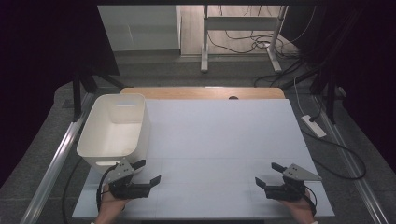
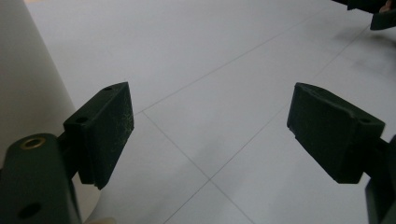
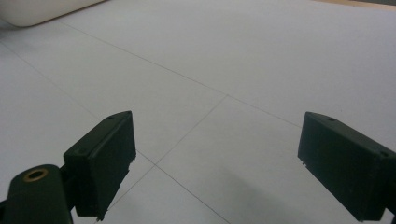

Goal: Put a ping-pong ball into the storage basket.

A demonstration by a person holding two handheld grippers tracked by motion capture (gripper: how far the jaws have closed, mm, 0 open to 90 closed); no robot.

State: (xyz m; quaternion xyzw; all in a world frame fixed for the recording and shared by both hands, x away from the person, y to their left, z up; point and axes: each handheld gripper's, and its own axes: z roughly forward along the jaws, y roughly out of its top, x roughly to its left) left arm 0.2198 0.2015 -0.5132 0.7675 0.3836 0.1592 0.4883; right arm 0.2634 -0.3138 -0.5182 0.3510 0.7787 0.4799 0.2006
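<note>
A smooth white plastic tub (image 1: 114,133) with rounded corners stands at the left edge of the worktop (image 1: 219,140), a matte pale sheet scored with thin lines over a wooden board (image 1: 205,92). The left gripper (image 1: 148,171) sits just in front of the tub, its flat black fingers (image 2: 105,128) spread wide with nothing between them. The right gripper (image 1: 268,174), well apart near the right edge, likewise has its fingers (image 3: 105,156) spread and holds nothing. Beyond lie a grey floor (image 1: 187,74), cables (image 1: 247,42) and a metal frame (image 1: 243,28).

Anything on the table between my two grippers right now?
Nothing. In the high view the white table surface between the left gripper and the right gripper is bare; both have open, empty jaws. The white bin stands off to the left.
</note>
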